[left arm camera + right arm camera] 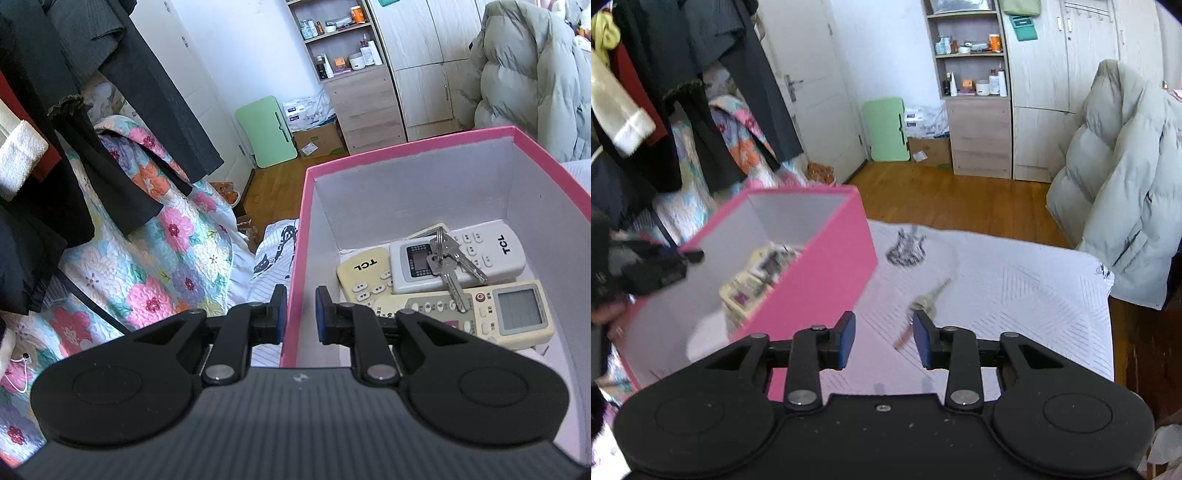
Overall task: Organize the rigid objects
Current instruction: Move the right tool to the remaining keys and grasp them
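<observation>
A pink box [406, 155] with white inside walls stands on the bed. In it lie a yellowed TCL remote [369, 275], a white TCL remote [491, 251] and a remote with a display [517, 310], with a bunch of keys [448, 266] on top. My left gripper [300, 314] is shut on the box's near left wall, one pad outside and one inside. In the right wrist view the pink box [827, 266] is at left, blurred. My right gripper [884, 339] is open and holds nothing. Just ahead of it, another key [927, 299] lies on the white sheet [1015, 295].
Dark clothes [701, 110] hang at left over a floral quilt [166, 258]. A pale puffy jacket [1126, 184] sits at right. Beyond the bed are the wooden floor [960, 199], a green folded table [886, 129], a shelf unit [975, 74] and a wardrobe.
</observation>
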Motion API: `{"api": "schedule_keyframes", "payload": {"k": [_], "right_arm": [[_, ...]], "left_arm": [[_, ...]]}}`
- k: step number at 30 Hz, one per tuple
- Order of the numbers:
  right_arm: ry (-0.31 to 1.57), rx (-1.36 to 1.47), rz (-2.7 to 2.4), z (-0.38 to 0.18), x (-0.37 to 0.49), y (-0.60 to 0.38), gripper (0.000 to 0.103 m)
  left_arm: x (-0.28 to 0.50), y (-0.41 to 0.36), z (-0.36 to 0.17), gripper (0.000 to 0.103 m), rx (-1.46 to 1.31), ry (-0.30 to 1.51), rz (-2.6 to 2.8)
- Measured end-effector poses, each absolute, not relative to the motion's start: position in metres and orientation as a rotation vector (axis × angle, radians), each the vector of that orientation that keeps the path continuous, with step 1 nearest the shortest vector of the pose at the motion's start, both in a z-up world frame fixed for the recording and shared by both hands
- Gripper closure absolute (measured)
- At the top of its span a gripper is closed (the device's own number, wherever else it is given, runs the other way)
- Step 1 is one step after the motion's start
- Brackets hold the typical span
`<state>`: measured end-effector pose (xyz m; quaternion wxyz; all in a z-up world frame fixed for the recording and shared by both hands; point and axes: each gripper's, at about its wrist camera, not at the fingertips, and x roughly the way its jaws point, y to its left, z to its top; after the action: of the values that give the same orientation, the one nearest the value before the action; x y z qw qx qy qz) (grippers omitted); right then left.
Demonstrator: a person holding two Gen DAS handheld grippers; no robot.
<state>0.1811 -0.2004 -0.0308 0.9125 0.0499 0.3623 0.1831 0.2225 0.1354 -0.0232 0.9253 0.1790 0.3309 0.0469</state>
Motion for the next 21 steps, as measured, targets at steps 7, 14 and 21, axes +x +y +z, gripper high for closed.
{"api": "schedule_keyframes", "payload": {"k": [7,14,21], "right_arm": [[0.778,0.064,0.397,-0.069,0.201,-0.192,0.051],[0.79,0.038,0.358,-0.101,0.236,-0.177,0.051],[0.69,-0.033,0.274,-0.118,0.244,-0.168,0.049]], "left_arm": [[0.224,0.136,-0.022,0.088,0.356,0.674,0.09],[0.224,0.138,-0.022,0.088,0.354,0.676,0.093],[0.224,0.138,-0.023,0.088,0.349,0.672,0.09]]}}
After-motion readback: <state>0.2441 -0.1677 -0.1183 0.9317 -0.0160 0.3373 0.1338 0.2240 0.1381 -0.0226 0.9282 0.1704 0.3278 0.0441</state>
